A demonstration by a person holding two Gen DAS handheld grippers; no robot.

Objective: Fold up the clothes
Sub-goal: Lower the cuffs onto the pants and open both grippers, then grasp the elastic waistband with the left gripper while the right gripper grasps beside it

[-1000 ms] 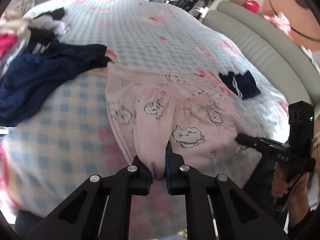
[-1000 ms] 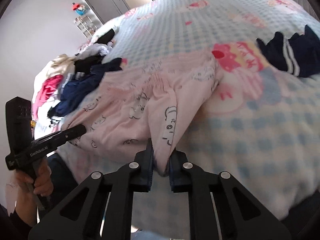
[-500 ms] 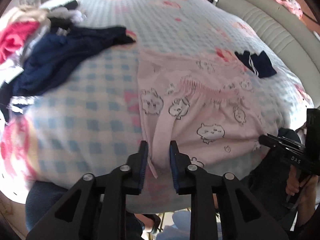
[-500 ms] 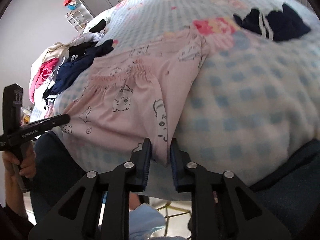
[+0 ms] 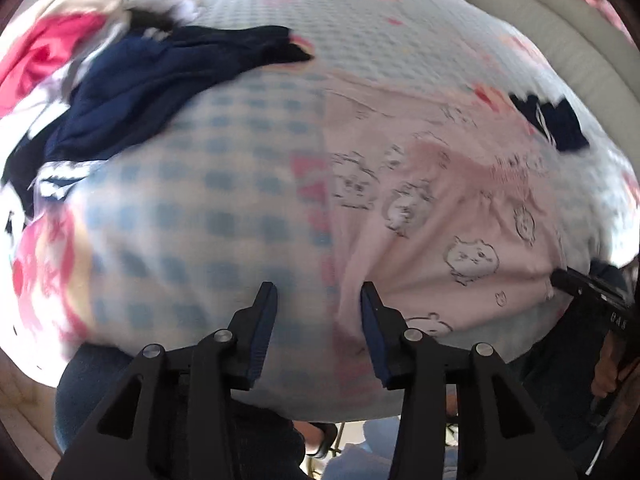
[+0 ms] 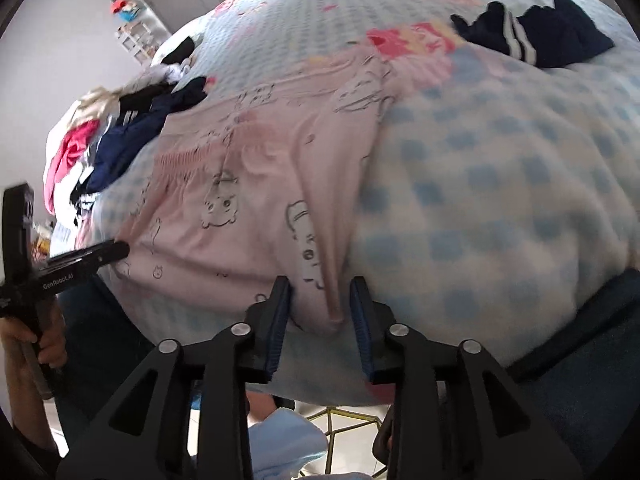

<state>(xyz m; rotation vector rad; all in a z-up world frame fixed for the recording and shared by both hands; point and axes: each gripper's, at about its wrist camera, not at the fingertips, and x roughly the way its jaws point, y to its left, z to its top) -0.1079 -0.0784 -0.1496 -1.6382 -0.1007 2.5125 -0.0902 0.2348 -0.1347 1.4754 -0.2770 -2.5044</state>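
A pale pink garment [image 5: 440, 208] printed with cartoon animals lies spread on the checked bed cover [image 5: 200, 200], its near hem hanging at the bed's front edge. My left gripper [image 5: 318, 292] is open at the hem's left corner, with its right finger [image 5: 374, 320] beside the cloth. In the right wrist view the same pink garment [image 6: 248, 184] ends in a fold that sits loose between the fingers of my right gripper [image 6: 321, 284], which is open. Each wrist view shows the other gripper at the hem: the right one [image 5: 588, 288] and the left one [image 6: 88, 256].
A dark navy garment [image 5: 160, 84] and a heap of mixed clothes [image 5: 40, 52] lie at the left of the bed. A small navy striped piece [image 6: 536, 36] lies at the far right. A grey padded headboard [image 5: 560, 48] borders the right side. The person's legs are below the bed edge.
Both grippers pulled the hem back toward the bed's front edge, then opened and let go of the pink garment. The views are blurred by motion.
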